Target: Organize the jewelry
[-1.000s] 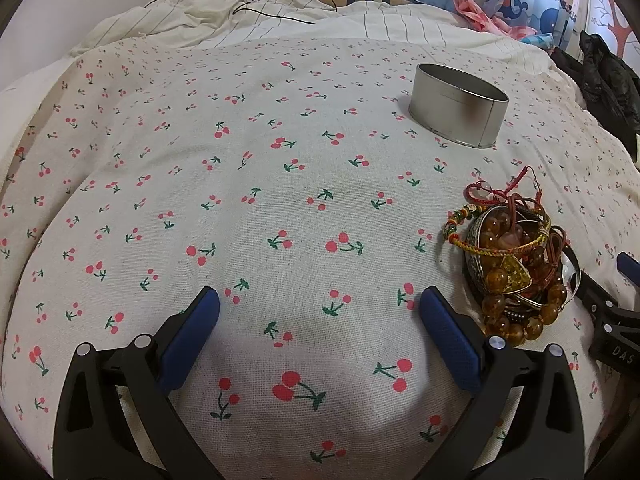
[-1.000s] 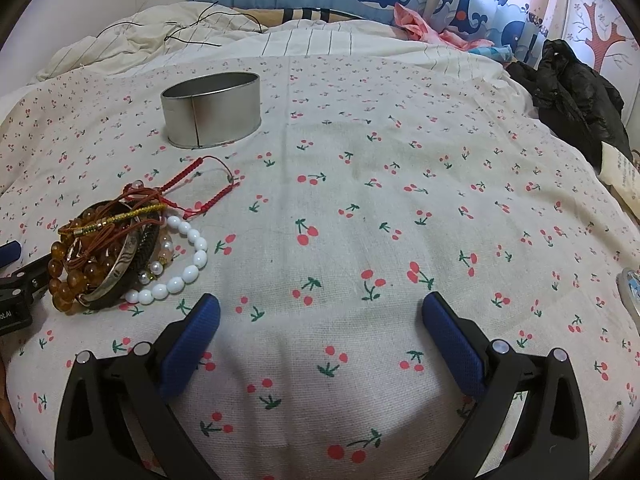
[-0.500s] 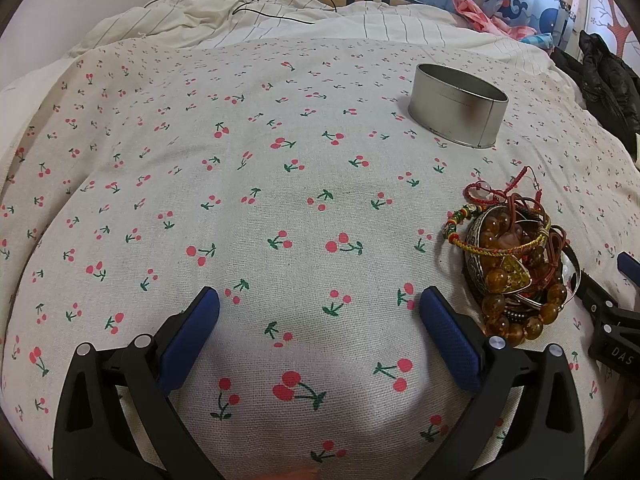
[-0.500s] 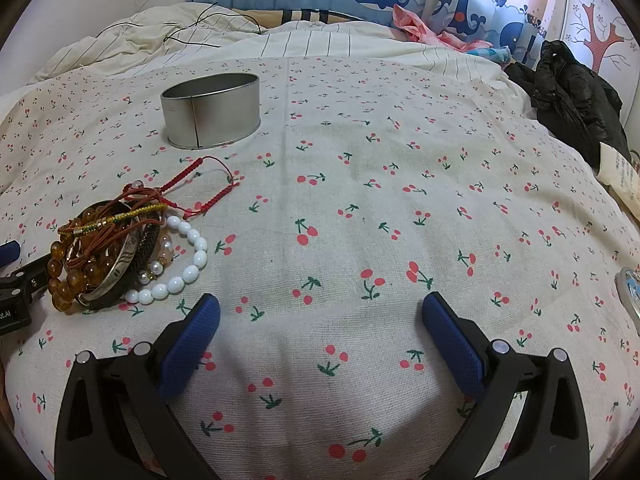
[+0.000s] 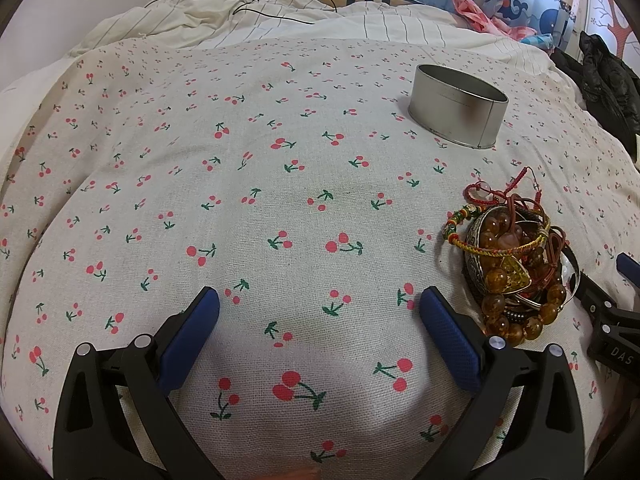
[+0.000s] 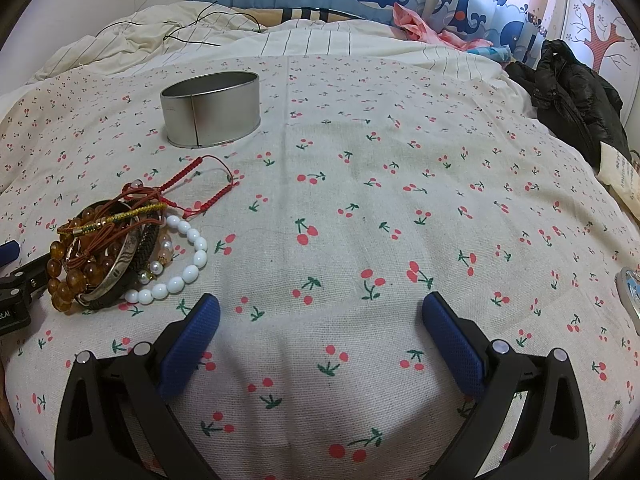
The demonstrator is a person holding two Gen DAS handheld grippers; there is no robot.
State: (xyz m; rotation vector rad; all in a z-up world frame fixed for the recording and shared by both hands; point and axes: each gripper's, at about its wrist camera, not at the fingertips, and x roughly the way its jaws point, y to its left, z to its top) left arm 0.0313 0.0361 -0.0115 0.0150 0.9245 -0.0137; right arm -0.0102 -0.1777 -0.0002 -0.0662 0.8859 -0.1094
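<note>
- Cherry-printed cream cotton cloth (image 6: 360,208) covers the bed; nothing on it has shifted since a second ago, and neither view has changed.
- Left gripper (image 5: 319,304) hovers low over bare cloth, its blue-padded fingers (image 5: 188,340) spread wide and holding nothing, as before.
- Right gripper (image 6: 320,306) is likewise spread wide and empty, just right of the jewelry.
- Tangled pile of bracelets (image 6: 116,248) lies on the cloth between the two grippers: amber bead strands (image 5: 516,304), a silver metal bangle, red braided cords (image 6: 200,184) and a white bead bracelet (image 6: 180,264) at its edge.
- Round silver metal tin (image 6: 212,108) stands open and upright beyond the pile, apart from it.
- White letters "DAS" (image 5: 618,356) show on the right gripper's black body in the left view.
- Black jacket (image 6: 576,96) lies at the bed's far right edge.
</note>
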